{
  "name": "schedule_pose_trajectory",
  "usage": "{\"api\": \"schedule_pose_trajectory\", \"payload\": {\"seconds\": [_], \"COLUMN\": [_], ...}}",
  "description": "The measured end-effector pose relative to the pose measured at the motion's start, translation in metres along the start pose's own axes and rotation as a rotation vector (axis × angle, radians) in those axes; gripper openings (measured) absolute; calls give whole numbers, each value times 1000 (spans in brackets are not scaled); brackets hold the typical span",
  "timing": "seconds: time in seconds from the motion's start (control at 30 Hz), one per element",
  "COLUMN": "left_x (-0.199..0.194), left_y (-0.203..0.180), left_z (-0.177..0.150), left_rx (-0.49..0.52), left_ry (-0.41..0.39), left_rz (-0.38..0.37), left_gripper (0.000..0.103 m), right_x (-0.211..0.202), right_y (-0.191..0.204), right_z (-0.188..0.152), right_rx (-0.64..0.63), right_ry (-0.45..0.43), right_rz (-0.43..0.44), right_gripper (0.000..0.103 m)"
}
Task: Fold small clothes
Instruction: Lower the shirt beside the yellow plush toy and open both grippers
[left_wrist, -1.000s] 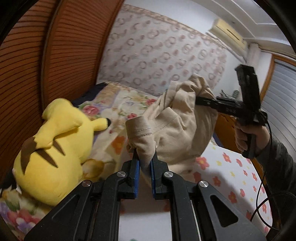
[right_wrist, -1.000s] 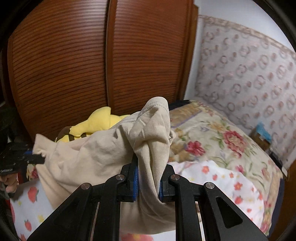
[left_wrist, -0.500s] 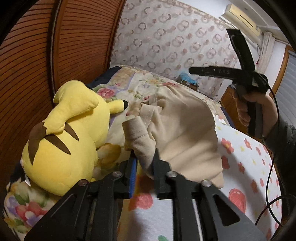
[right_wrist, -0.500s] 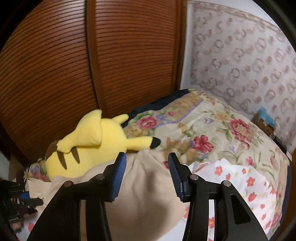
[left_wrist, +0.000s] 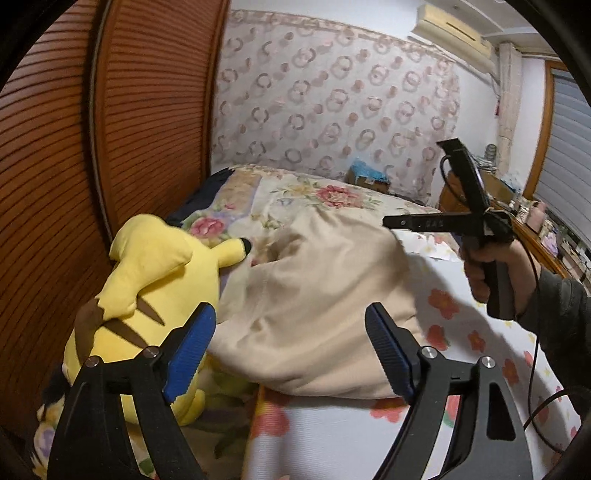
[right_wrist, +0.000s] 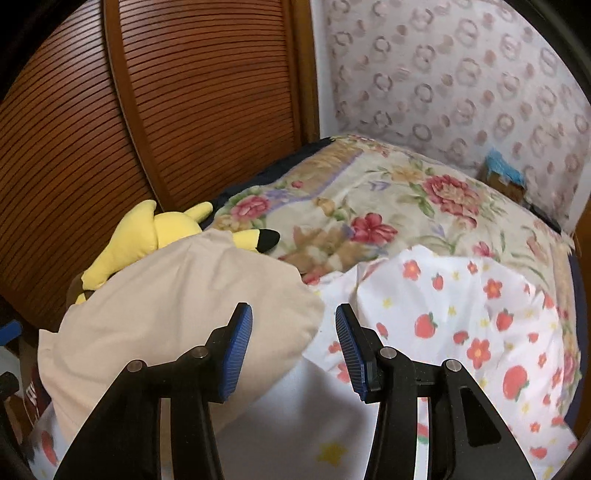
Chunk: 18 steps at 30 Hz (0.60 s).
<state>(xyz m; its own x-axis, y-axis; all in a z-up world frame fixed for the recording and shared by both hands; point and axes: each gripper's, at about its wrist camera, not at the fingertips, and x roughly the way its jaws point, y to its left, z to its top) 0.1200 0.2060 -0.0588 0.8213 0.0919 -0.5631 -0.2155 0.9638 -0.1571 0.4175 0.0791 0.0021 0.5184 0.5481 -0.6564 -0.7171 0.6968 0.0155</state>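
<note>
Your left hand-held gripper (left_wrist: 290, 349) stands with its jaws spread wide and nothing between them; its blue ribbed pads (left_wrist: 190, 350) frame the lower centre of the left wrist view. Your right hand-held gripper (right_wrist: 293, 352) is likewise open and empty, its pads sitting at the lower centre of the right wrist view. In the left wrist view you can also see that same right unit at the right of the frame, held aloft in your right hand (left_wrist: 495, 271), clear of the cloth.

The beige soft cotton garment (left_wrist: 317, 295) lies released on the bed, a rumpled heap in the middle of the left wrist view. In the right wrist view it fills the lower left. Its left edge touches and partly covers the yellow plush toy with a black-tipped ear (left_wrist: 155, 280), which lies at the left of the frame against the brown slatted wooden wardrobe door (left_wrist: 147, 103).

The garment rests on a white sheet printed with red flowers and strawberries (right_wrist: 480, 325). Beyond that, towards the upper centre, lies a cream floral quilt (right_wrist: 388, 199). A white air-conditioning unit (left_wrist: 452, 27) is mounted at the upper right of the left wrist view, above the ring-patterned wall covering (left_wrist: 332, 92).
</note>
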Motion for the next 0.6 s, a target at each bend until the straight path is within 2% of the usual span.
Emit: {"api": "schedule_pose_trajectory", "payload": {"seconds": [0.23, 0.6], "left_x": [-12, -42], "left_y": [-31, -93], "left_z": [7, 4], "left_rx": [45, 128], "left_ry": [-22, -67], "left_rz": [-24, -105], "left_gripper": [83, 83], "right_x": [-58, -176], "right_y": [8, 28], "right_z": [-32, -115], "right_rx": [18, 45], "right_ry": [-67, -186], "right_rz": [-17, -93], "right_gripper": [49, 49]}}
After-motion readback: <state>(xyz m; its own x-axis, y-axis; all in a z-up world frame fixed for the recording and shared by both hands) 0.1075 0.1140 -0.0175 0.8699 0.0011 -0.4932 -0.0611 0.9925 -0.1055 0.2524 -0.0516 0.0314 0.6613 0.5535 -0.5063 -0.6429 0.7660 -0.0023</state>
